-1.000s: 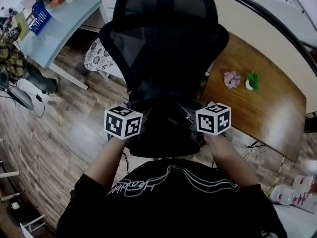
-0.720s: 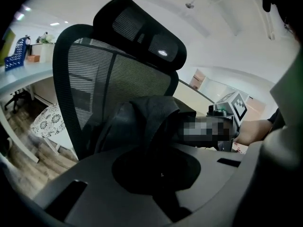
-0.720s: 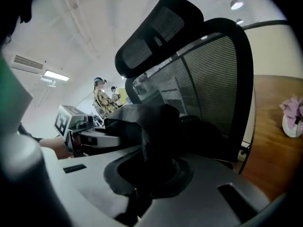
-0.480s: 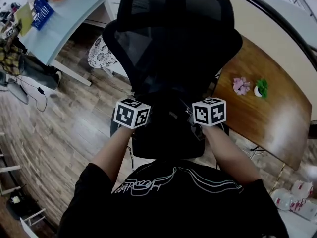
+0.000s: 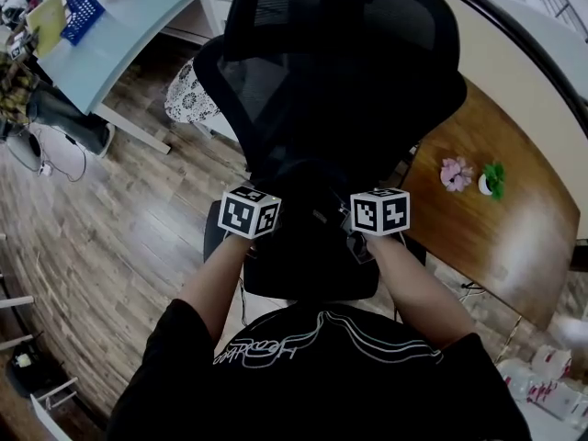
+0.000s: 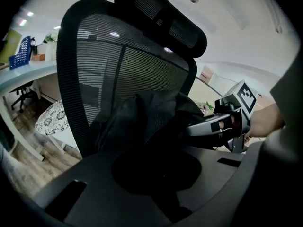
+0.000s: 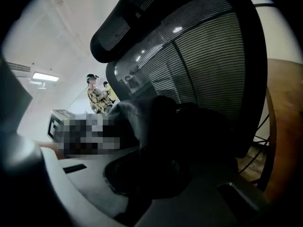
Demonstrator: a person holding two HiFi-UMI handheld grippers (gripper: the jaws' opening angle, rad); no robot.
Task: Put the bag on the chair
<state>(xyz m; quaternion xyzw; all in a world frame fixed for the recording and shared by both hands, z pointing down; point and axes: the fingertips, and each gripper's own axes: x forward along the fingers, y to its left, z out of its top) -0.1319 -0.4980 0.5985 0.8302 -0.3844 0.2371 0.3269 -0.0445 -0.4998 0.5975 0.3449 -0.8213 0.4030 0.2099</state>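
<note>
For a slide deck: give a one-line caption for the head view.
Left gripper and right gripper grip a black bag at the mesh office chair.

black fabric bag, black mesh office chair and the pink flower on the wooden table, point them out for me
black fabric bag (image 6: 151, 119), left gripper view, on its crumpled front fabric
black mesh office chair (image 5: 340, 99), head view, on the mesh backrest
pink flower (image 5: 455, 174), head view, on its petals

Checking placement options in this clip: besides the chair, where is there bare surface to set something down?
Bare: the wooden table, nearer than the pink flower and green ornament; the light blue desk right of the blue basket; the wood floor left of the chair. Crowded: the seat, with the bag over it.
</note>
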